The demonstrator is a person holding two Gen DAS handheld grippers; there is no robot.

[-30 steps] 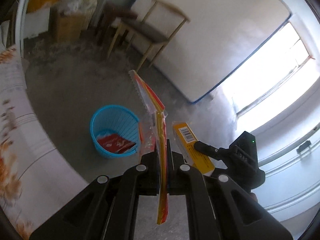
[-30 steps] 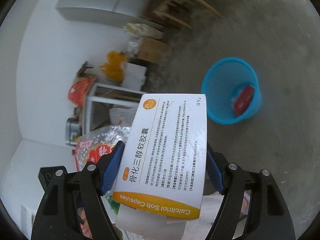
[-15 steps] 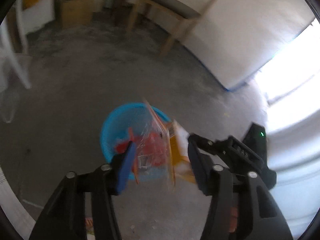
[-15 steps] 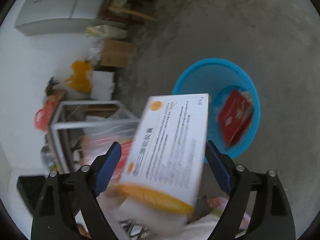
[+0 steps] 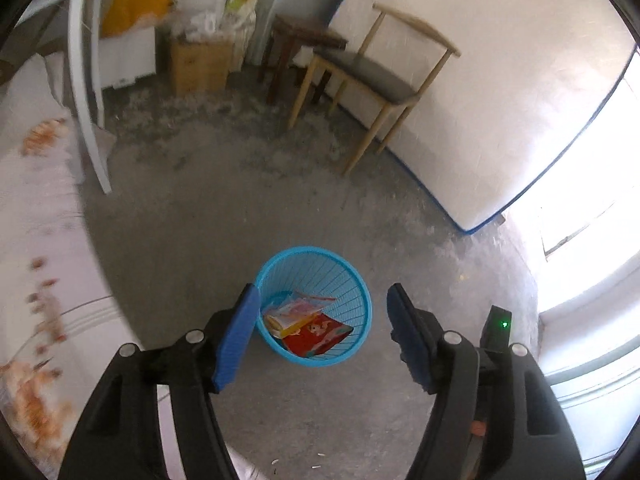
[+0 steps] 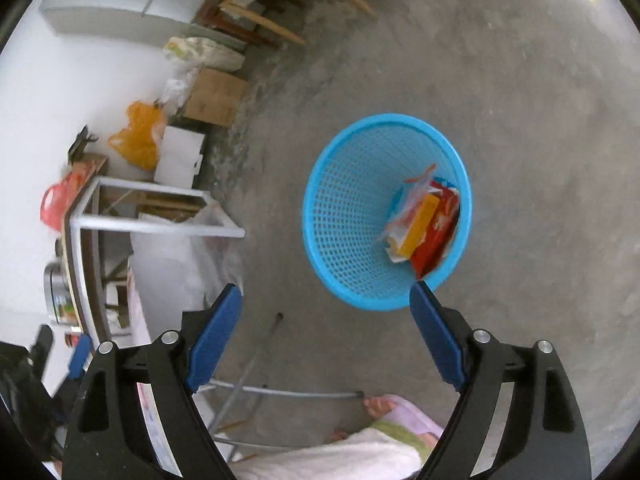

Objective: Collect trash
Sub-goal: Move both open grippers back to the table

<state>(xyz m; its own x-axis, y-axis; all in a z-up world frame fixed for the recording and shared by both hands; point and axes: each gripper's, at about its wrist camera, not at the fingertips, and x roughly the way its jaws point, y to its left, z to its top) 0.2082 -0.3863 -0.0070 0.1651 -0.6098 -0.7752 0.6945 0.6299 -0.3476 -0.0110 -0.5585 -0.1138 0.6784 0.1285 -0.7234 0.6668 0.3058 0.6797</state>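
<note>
Both tools, left tool (image 5: 320, 312) opening and right tool (image 6: 324, 308) wide, hang empty above the blue basket (image 6: 340, 208); next, they should withdraw straight up, clear of its rim

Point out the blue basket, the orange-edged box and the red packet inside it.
blue basket (image 6: 344, 216): right wrist view, on its inner mesh wall.
orange-edged box (image 6: 420, 224): right wrist view, on its orange side.
red packet (image 5: 320, 334): left wrist view, on its printed face.
</note>
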